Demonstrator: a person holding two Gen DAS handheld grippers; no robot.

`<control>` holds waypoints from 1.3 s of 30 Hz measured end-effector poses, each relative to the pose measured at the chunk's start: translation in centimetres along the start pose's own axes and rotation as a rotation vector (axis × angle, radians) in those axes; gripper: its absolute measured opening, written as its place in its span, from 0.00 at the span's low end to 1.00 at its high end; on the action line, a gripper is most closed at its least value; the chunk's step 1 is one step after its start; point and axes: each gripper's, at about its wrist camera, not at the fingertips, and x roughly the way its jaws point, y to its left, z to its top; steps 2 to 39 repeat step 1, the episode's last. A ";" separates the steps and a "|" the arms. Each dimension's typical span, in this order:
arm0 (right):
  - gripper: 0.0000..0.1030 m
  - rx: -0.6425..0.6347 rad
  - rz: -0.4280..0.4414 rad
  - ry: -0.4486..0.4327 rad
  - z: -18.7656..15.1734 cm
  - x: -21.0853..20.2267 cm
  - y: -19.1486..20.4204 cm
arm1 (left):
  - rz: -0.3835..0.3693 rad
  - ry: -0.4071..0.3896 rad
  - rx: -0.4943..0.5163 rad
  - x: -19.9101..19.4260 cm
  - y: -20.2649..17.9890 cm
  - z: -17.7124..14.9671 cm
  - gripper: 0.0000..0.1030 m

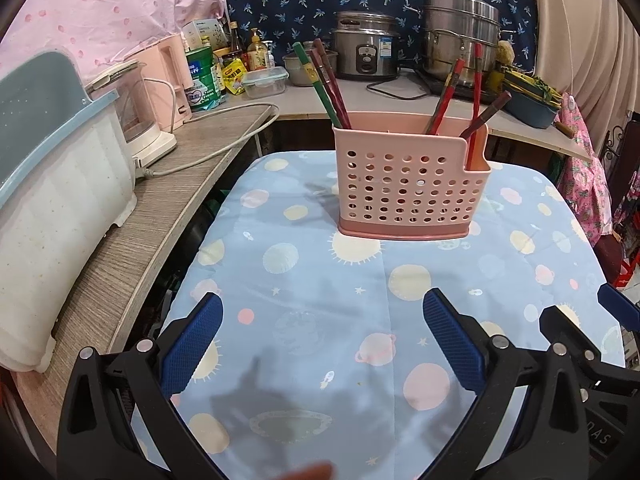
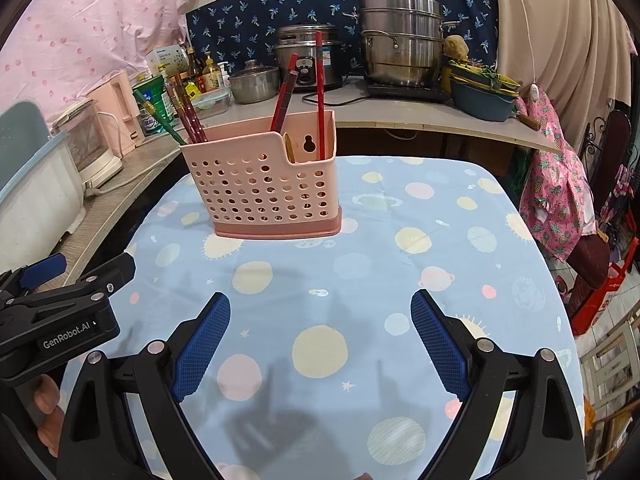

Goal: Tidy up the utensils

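Note:
A pink perforated utensil holder (image 1: pixel 412 184) stands upright on the table with the blue planet-print cloth (image 1: pixel 320 320). It also shows in the right wrist view (image 2: pixel 264 188). Red, brown and green chopsticks (image 1: pixel 328 84) lean in its left end. More red and brown chopsticks (image 1: pixel 464 92) lean in its right end. My left gripper (image 1: pixel 322 340) is open and empty, low over the cloth in front of the holder. My right gripper (image 2: pixel 320 340) is open and empty, beside the left one. The right gripper's body (image 1: pixel 580 352) shows in the left wrist view, and the left gripper's body (image 2: pixel 60 320) shows in the right wrist view.
A wooden counter (image 1: pixel 132 240) runs along the left with a white and blue dish rack (image 1: pixel 52 200) and a kettle (image 1: pixel 136 112). The back counter holds a rice cooker (image 1: pixel 366 46), steel pots (image 1: pixel 460 36), bottles and tins. A pink cloth (image 2: pixel 560 192) hangs at the right.

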 end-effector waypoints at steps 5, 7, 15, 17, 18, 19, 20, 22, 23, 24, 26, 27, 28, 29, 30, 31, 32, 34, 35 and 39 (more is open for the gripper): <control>0.85 0.001 -0.001 -0.001 0.0 0.0 0.0 | -0.002 -0.001 -0.001 0.0 0.0 0.0 0.93; 0.85 0.001 -0.001 -0.001 0.0 0.0 0.0 | -0.002 -0.001 -0.001 0.0 0.0 0.0 0.93; 0.85 0.001 -0.001 -0.001 0.0 0.0 0.0 | -0.002 -0.001 -0.001 0.0 0.0 0.0 0.93; 0.85 0.001 -0.001 -0.001 0.0 0.0 0.0 | -0.002 -0.001 -0.001 0.0 0.0 0.0 0.93; 0.85 0.001 -0.001 -0.001 0.0 0.0 0.0 | -0.002 -0.001 -0.001 0.0 0.0 0.0 0.93; 0.85 0.001 -0.001 -0.001 0.0 0.0 0.0 | -0.002 -0.001 -0.001 0.0 0.0 0.0 0.93; 0.85 0.001 -0.001 -0.001 0.0 0.0 0.0 | -0.002 -0.001 -0.001 0.0 0.0 0.0 0.93; 0.85 0.001 -0.001 -0.001 0.0 0.0 0.0 | -0.002 -0.001 -0.001 0.0 0.0 0.0 0.93; 0.85 0.001 -0.001 -0.001 0.0 0.0 0.0 | -0.002 -0.001 -0.001 0.0 0.0 0.0 0.93; 0.85 0.001 -0.001 -0.001 0.0 0.0 0.0 | -0.002 -0.001 -0.001 0.0 0.0 0.0 0.93; 0.85 0.001 -0.001 -0.001 0.0 0.0 0.0 | -0.002 -0.001 -0.001 0.0 0.0 0.0 0.93; 0.85 0.001 -0.001 -0.001 0.0 0.0 0.0 | -0.002 -0.001 -0.001 0.0 0.0 0.0 0.93; 0.85 0.001 -0.001 -0.001 0.0 0.0 0.0 | -0.002 -0.001 -0.001 0.0 0.0 0.0 0.93; 0.85 0.001 -0.001 -0.001 0.0 0.0 0.0 | -0.002 -0.001 -0.001 0.0 0.0 0.0 0.93; 0.85 0.001 -0.001 -0.001 0.0 0.0 0.0 | -0.002 -0.001 -0.001 0.0 0.0 0.0 0.93; 0.85 0.001 -0.001 -0.001 0.0 0.0 0.0 | -0.002 -0.001 -0.001 0.0 0.0 0.0 0.93; 0.85 0.001 -0.001 -0.001 0.0 0.0 0.0 | -0.002 -0.001 -0.001 0.0 0.0 0.0 0.93; 0.85 0.001 -0.001 -0.001 0.0 0.0 0.0 | -0.002 -0.001 -0.001 0.0 0.0 0.0 0.93; 0.85 0.001 -0.001 -0.001 0.0 0.0 0.0 | -0.002 -0.001 -0.001 0.0 0.0 0.0 0.93; 0.85 0.001 -0.001 -0.001 0.0 0.0 0.0 | -0.002 -0.001 -0.001 0.0 0.0 0.0 0.93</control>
